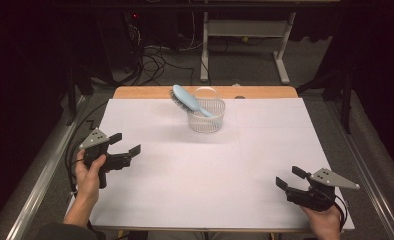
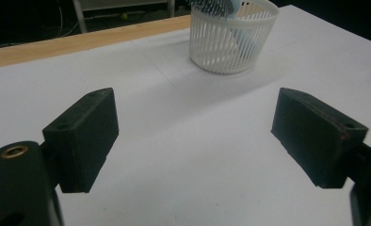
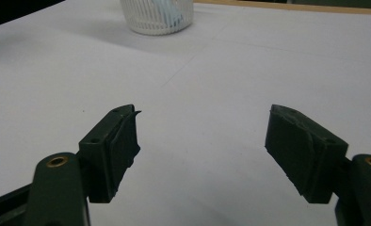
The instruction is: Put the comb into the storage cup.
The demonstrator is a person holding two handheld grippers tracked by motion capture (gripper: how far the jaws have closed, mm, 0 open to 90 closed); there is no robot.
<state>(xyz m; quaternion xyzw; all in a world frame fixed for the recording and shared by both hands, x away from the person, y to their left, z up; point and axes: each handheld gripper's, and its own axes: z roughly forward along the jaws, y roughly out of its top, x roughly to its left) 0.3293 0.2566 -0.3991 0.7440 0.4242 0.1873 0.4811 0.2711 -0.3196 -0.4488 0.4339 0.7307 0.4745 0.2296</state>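
From above, the left gripper (image 1: 124,144) and the right gripper (image 1: 290,178) sit low near the front corners of the white desk (image 1: 245,165), both with jaws spread and nothing between them. The white basket (image 1: 206,117) stands well ahead of both, a blue hairbrush (image 1: 187,99) leaning out of it.

Along the left gripper's jaws, gaping wide, the basket (image 2: 230,40) lies ahead, slightly right.

Along the right gripper's parted jaws, the basket (image 3: 156,16) lies far ahead, left.
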